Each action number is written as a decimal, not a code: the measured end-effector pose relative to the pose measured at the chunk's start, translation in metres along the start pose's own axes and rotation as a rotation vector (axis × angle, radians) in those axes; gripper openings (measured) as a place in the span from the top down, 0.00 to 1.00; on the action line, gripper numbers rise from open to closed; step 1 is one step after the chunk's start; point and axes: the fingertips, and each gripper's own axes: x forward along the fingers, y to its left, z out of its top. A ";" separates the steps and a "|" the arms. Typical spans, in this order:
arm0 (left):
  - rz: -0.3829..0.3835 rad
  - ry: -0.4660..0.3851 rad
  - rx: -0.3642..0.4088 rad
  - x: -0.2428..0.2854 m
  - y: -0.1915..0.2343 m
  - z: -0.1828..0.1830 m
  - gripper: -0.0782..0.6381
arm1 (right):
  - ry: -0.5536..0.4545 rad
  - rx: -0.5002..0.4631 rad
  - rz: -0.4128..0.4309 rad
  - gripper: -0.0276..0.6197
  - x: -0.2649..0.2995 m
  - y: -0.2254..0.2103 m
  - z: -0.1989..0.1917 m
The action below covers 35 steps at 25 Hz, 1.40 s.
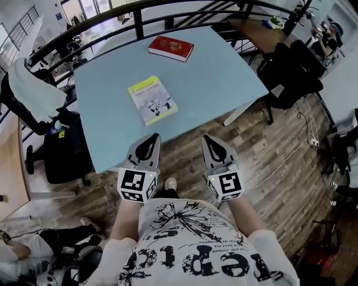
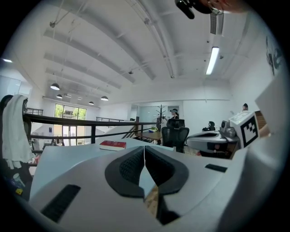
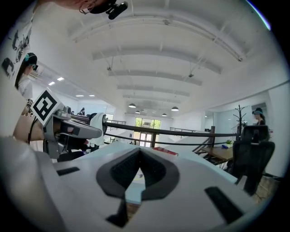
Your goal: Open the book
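Observation:
Two closed books lie on a light blue table (image 1: 224,72). A yellow-green and white one with panda pictures (image 1: 152,100) lies near the middle. A red one (image 1: 170,47) lies at the far side, also seen as the red book (image 2: 113,145) and the red book (image 3: 164,151). My left gripper (image 1: 151,138) and right gripper (image 1: 208,138) hang side by side over the floor just short of the table's near edge, pointing at the table. The left gripper (image 2: 144,148) has its jaws shut with nothing between them. So has the right gripper (image 3: 139,152).
A black railing (image 1: 140,17) runs behind the table. A chair with a white towel (image 1: 31,89) stands at the left, a black office chair (image 1: 291,72) at the right by a brown desk (image 1: 263,33). The floor is wood, with cables (image 1: 310,139) at the right.

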 end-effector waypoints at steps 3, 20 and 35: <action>0.006 0.013 0.007 0.036 0.025 0.009 0.86 | 0.005 0.009 0.012 0.94 0.045 -0.022 0.002; 0.269 0.083 -0.056 0.164 0.065 -0.005 0.86 | 0.039 -0.005 0.359 0.94 0.200 -0.104 -0.020; 0.484 0.330 -0.184 0.261 0.062 -0.145 0.77 | 0.108 -0.032 0.643 0.94 0.259 -0.155 -0.082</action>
